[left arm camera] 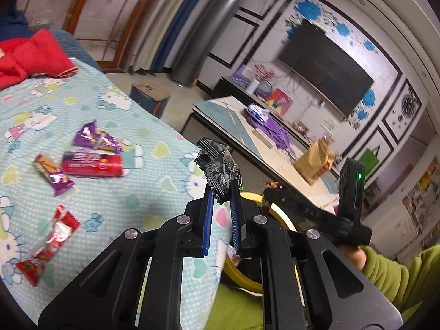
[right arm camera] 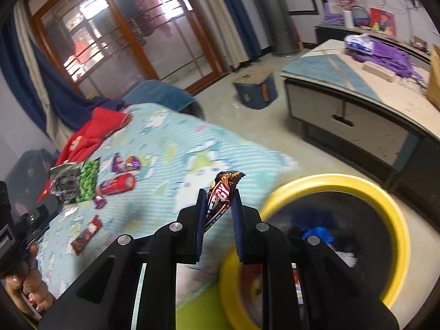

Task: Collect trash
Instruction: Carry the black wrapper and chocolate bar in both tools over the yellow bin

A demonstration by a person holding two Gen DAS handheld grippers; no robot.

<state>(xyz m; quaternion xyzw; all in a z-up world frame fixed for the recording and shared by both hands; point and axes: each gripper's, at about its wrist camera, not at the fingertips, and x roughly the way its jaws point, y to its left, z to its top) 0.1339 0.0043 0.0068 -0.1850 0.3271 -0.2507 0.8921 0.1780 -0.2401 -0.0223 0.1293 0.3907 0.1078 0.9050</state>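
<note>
The left gripper (left arm camera: 221,189) fingers grasp a black-silver wrapper (left arm camera: 218,169); the right gripper (right arm camera: 220,202) fingers grasp a brown candy-bar wrapper (right arm camera: 223,192) beside the yellow-rimmed bin (right arm camera: 396,211).

Your left wrist camera sits just behind the left tongs (left arm camera: 221,192) and looks down along them over the near edge of the bed (left arm camera: 90,126), with the television wall at 2 o'clock and your right hand (left arm camera: 353,255) at 4 o'clock. Your right wrist camera rides behind the right tongs (right arm camera: 220,200), angled more steeply down, with the bed at 9 o'clock and the yellow-rimmed bin (right arm camera: 396,220) close at 4 o'clock. Both views share the bed's patterned sheet, the red tube wrapper (left arm camera: 92,164) (right arm camera: 118,183), the bin (left arm camera: 280,217), the counter (left arm camera: 258,137) (right arm camera: 316,66) and the window doors (left arm camera: 90,11) (right arm camera: 110,33).
</note>
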